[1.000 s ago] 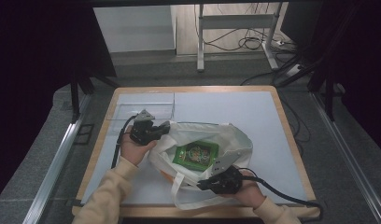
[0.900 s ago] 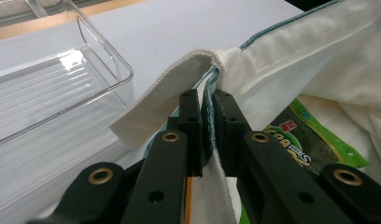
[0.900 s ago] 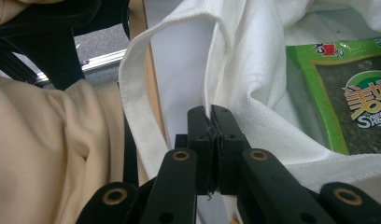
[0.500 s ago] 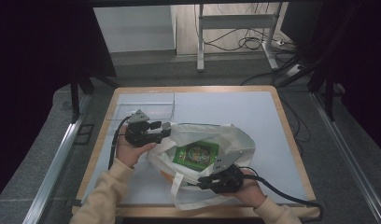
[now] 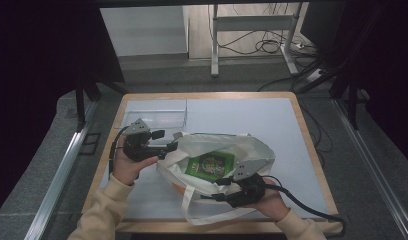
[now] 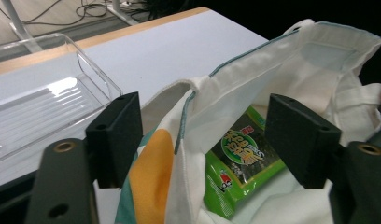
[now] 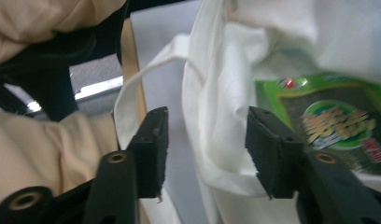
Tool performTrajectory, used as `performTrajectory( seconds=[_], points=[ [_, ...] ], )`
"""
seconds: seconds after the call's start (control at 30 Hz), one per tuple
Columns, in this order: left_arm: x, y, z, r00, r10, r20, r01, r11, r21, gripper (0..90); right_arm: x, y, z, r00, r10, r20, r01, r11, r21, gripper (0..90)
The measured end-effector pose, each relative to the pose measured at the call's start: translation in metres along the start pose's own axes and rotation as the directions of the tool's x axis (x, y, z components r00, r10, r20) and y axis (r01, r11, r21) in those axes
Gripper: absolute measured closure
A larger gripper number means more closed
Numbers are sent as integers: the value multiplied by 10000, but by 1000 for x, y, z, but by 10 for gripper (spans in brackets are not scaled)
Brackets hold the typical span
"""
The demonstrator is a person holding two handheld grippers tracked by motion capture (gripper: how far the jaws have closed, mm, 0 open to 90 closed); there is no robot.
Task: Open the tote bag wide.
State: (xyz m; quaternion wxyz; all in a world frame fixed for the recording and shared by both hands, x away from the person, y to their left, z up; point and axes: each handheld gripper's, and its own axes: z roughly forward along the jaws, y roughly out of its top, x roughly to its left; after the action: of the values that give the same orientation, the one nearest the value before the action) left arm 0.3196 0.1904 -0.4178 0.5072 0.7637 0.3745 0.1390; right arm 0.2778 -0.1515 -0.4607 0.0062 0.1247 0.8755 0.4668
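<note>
Bag-opening step, likely. Left tool (image 6: 205, 140) wide, astride tote bag (image 5: 252, 150) rim; right tool (image 7: 205, 149) wide at near rim. Seaweed packet (image 5: 210, 164) inside. Next: clamp rims, spread mouth.

A soft, matt white cloth bag (image 5: 212, 155) is seen holding a glossy green plastic packet (image 6: 244, 161). A clear, shiny plastic tray (image 5: 154, 115) is set on the smooth matt tabletop (image 5: 252, 117), edged in wood.
</note>
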Motion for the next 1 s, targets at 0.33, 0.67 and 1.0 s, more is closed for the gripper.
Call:
performTrajectory(
  seconds=[0.33, 0.67, 1.0],
  points=[
    [-24, 8, 1, 9943, 863, 624, -882, 9957, 273, 650, -9, 17, -30, 9965, 309, 775, -208, 9916, -1276, 601],
    [-47, 6, 64, 9775, 1703, 1246, -1953, 9537, 2287, 878, -23, 36, -34, 9803, 445, 1927, -309, 9969, -729, 882],
    [-53, 1, 86, 9778, 1732, 1180, -2004, 9373, 2850, 878, -35, 36, -33, 9755, 711, 2081, -554, 9952, -807, 882]
  ],
)
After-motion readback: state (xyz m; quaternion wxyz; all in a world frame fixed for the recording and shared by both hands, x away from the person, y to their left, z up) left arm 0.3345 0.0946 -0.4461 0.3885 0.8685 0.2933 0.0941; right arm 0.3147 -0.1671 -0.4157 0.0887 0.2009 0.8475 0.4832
